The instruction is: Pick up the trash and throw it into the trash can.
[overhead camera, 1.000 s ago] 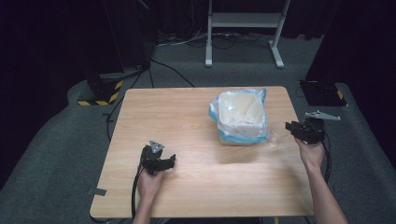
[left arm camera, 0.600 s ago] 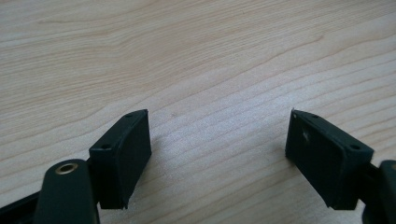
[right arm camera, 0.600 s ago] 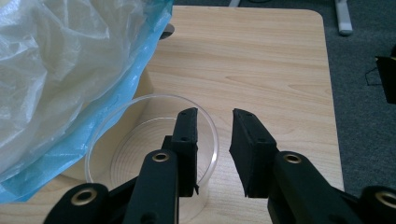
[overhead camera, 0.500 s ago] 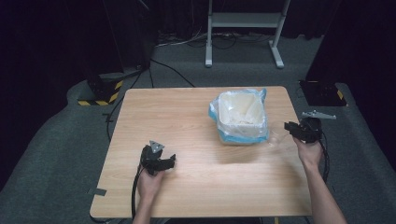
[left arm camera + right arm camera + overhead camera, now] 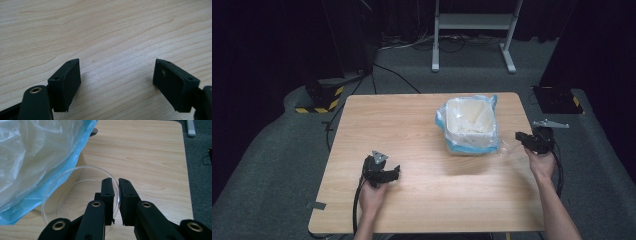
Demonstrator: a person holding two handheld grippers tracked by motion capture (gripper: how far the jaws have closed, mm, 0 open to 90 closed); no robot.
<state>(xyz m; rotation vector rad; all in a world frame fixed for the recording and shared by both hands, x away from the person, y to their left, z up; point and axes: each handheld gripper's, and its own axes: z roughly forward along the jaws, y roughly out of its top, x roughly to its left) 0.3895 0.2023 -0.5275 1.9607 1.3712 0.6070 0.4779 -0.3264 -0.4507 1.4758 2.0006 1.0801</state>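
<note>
Right gripper [image 5: 115, 182] — your jaws have just been closing and now stand nearly together, clamped on the near wall of the clear dish [image 5: 80, 195]; one jaw sits inside the rim, the other outside, with the thin wall in the narrow gap between them. In the high view your right gripper [image 5: 523, 139] sits at the right edge of the worktop [image 5: 412, 125], pointing left toward the dish [image 5: 508, 147].

Clear dish — round, shallow, transparent; it lies near the worktop's right edge, just beside the lined bin. Whether it rests flat on the wood or is lifted a little cannot be told.

Lined bin [image 5: 469, 125] — a pale container wrapped in a translucent bag with a blue lower band, standing on the right half of the worktop. In the right gripper view the bag [image 5: 37, 157] billows over the far left side of the dish and crowds that rim; this is what stands closest in your way.

Left gripper [image 5: 117, 80] — your jaws are wide apart with bare wood between them, gripping nothing. In the high view it [image 5: 393, 173] rests low on the left half of the worktop, well apart from bin and dish.

Surroundings — grey carpet, a white stand [image 5: 472, 30] beyond the far edge, cables on the floor.
</note>
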